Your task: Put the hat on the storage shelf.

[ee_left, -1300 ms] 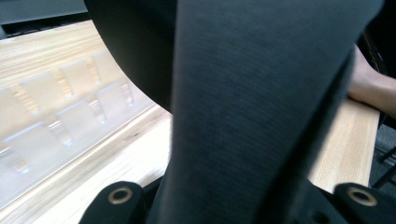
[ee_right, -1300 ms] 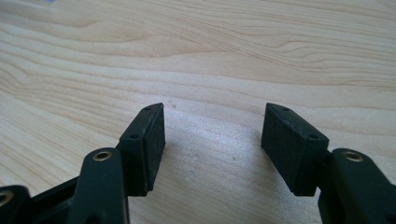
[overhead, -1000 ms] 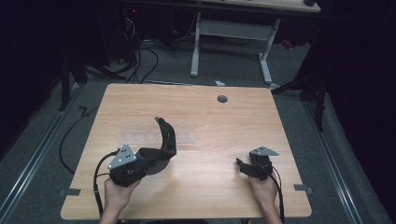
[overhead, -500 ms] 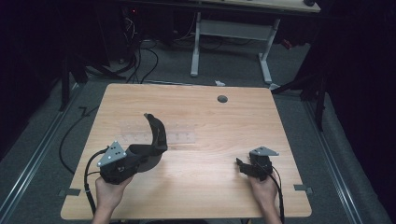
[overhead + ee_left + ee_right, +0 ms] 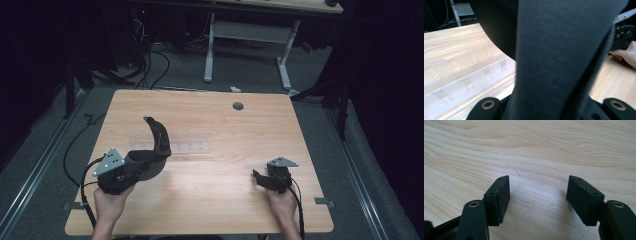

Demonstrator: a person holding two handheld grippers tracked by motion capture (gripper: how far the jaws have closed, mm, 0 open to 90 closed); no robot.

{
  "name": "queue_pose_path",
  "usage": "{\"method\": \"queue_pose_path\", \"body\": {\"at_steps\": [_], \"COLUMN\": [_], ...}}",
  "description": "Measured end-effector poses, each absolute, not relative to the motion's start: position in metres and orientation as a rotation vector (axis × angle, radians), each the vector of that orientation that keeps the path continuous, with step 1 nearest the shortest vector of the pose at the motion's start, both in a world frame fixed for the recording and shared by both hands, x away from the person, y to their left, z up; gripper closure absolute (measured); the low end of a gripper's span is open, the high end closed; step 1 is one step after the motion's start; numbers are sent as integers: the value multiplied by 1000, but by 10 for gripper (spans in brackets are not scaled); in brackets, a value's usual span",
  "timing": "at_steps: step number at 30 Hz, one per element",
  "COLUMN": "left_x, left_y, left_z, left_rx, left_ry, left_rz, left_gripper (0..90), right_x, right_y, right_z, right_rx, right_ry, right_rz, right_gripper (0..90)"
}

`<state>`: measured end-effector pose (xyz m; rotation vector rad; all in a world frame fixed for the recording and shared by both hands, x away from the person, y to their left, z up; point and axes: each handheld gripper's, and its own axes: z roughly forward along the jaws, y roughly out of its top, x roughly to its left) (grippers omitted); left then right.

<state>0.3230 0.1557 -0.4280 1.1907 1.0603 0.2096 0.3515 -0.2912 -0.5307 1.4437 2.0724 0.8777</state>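
My left gripper (image 5: 144, 162) hovers over the front left of the wooden table (image 5: 225, 200), shut on a dark grey fabric strip (image 5: 159, 140) that arcs up and back over the table. In the left gripper view the strip (image 5: 559, 50) covers the jaws' tips. A clear plastic rack (image 5: 175, 148) with a row of slots lies flat mid-table, just beyond the strip; the left gripper view shows the rack (image 5: 461, 72) at the left. My right gripper (image 5: 260, 178) rests at the front right, open, with bare wood between its pads (image 5: 501, 195).
A round cable hole (image 5: 238, 106) sits near the table's far edge. Beyond the table stand a white desk frame (image 5: 247, 32) and floor cables (image 5: 150, 60). The right hand (image 5: 626, 53) and its gripper show at the left gripper view's right edge.
My left gripper has carried the fabric strip leftward across the table, away from the middle. The right gripper has stayed in place.
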Motion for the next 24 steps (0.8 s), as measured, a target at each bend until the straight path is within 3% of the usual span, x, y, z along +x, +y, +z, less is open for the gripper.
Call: {"method": "queue_pose_path", "body": {"at_steps": [24], "left_x": [340], "left_y": [192], "left_z": [-424], "left_rx": [1119], "left_ry": [1127], "left_rz": [300], "left_gripper": [852], "right_x": [351], "right_y": [-291], "right_z": [-531], "right_rx": [1446], "right_ry": [2073], "right_rz": [878], "right_gripper": [355]}}
